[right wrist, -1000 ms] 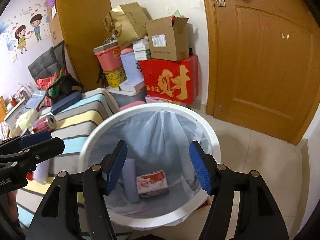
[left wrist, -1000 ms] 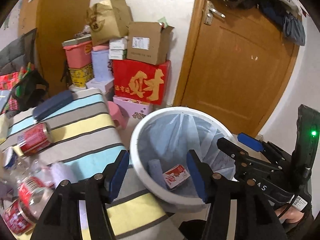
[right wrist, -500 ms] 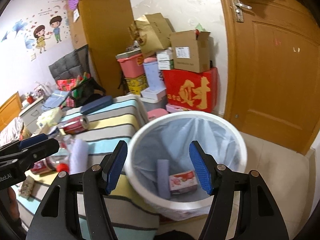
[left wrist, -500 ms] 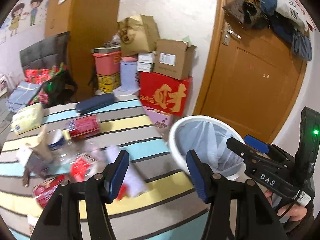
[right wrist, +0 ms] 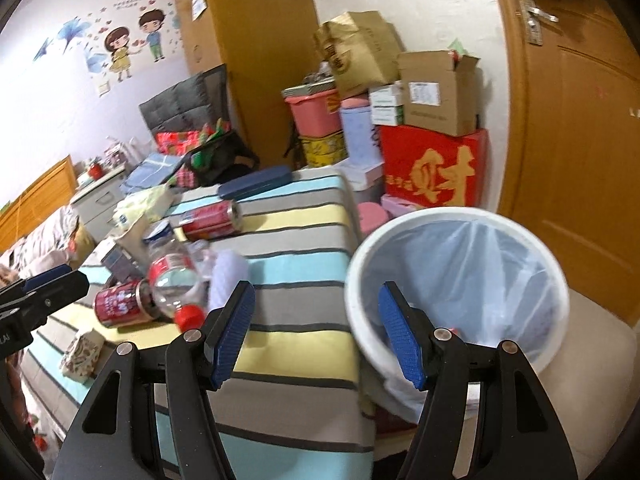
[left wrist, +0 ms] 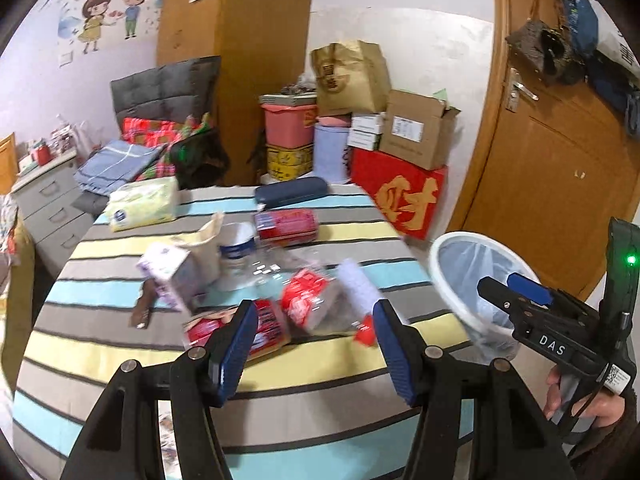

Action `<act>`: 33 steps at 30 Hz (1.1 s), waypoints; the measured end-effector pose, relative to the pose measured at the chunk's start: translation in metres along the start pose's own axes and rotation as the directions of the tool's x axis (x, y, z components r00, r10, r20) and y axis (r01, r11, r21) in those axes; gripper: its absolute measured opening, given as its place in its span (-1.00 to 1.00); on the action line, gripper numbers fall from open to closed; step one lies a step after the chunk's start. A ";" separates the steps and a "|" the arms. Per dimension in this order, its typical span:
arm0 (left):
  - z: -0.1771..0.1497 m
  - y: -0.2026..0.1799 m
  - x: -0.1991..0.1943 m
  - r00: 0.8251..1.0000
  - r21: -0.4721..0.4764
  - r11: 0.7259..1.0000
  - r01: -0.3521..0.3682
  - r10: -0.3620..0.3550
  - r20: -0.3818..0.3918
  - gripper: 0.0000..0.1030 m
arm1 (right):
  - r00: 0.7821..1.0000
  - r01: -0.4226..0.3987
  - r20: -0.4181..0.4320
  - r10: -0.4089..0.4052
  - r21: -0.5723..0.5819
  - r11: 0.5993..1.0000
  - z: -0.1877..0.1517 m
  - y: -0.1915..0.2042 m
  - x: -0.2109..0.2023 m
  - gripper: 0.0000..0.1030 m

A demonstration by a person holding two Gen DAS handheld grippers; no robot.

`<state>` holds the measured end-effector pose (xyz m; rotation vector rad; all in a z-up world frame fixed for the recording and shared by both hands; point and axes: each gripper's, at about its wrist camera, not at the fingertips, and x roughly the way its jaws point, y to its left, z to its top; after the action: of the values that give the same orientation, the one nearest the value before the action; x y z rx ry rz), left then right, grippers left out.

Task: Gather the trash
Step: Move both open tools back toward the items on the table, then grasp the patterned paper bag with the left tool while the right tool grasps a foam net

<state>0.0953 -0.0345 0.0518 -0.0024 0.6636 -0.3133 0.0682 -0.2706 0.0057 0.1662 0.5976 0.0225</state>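
Left gripper (left wrist: 312, 344): held above the striped tabletop (left wrist: 280, 408), fingers spread apart, nothing gripped.
Right gripper (right wrist: 316, 332): held by the rim of the white bin (right wrist: 456, 216), fingers likewise apart and empty.
Trash: a clear bottle (right wrist: 172, 280) with a red cap, two red cans (right wrist: 120, 304) and a white roll (right wrist: 226, 276) are seen lying clustered on the tabletop.
Bin: lined with a pale bag, set just beside the tabletop edge.

A wooden door (right wrist: 580, 152) stands beside stacked boxes (right wrist: 432, 128) against the white wall (left wrist: 420, 52).
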 end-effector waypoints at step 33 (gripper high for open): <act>-0.081 0.103 0.012 0.978 -0.110 0.989 -0.100 0.077 -0.193 0.38 | 0.967 -0.116 -0.243 0.078 -0.145 0.983 -0.001 0.050 0.072 0.28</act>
<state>0.0844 0.0680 -0.0293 -0.0577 0.8673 -0.1884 0.1289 -0.2158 -0.0269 0.0379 0.8221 0.1872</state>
